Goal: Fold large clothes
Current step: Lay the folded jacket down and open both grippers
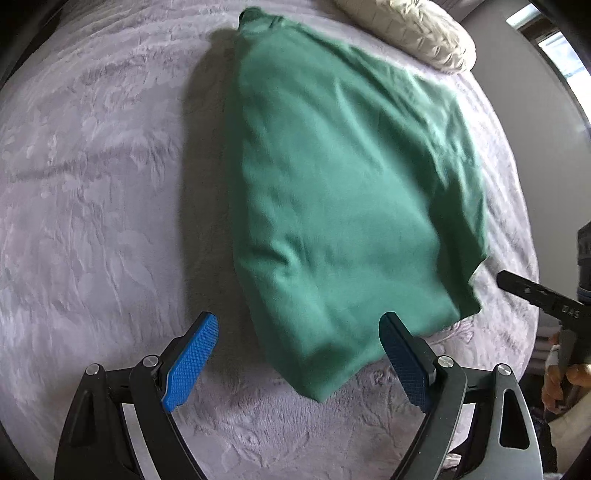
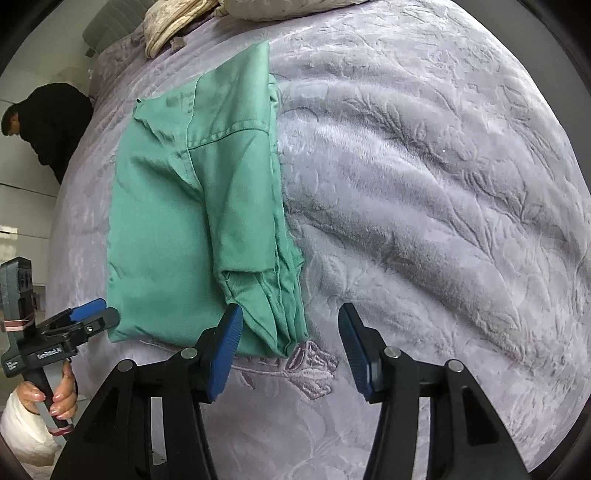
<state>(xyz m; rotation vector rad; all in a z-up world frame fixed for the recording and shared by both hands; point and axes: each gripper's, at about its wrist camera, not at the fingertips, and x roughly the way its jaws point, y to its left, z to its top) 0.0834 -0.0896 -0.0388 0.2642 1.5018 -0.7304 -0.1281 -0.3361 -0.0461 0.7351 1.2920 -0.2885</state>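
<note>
A green shirt [image 1: 340,192] lies folded lengthwise on the lilac bedspread; it also shows in the right wrist view [image 2: 177,229], with a sleeve folded over its right side. My left gripper [image 1: 299,358] is open and empty, just above the shirt's near hem. My right gripper [image 2: 291,350] is open and empty at the shirt's near right corner, its left fingertip [image 2: 231,328] touching or just over the hem. The left gripper also appears at the left edge of the right wrist view [image 2: 88,314], and the right gripper's tip shows in the left wrist view [image 1: 532,291].
The embossed lilac bedspread [image 2: 424,221] covers the bed. A cream pillow [image 1: 413,29] lies at the head of the bed beyond the shirt's collar. A person in black [image 2: 48,122] stands beside the bed at the far left. A window [image 1: 554,48] is at the upper right.
</note>
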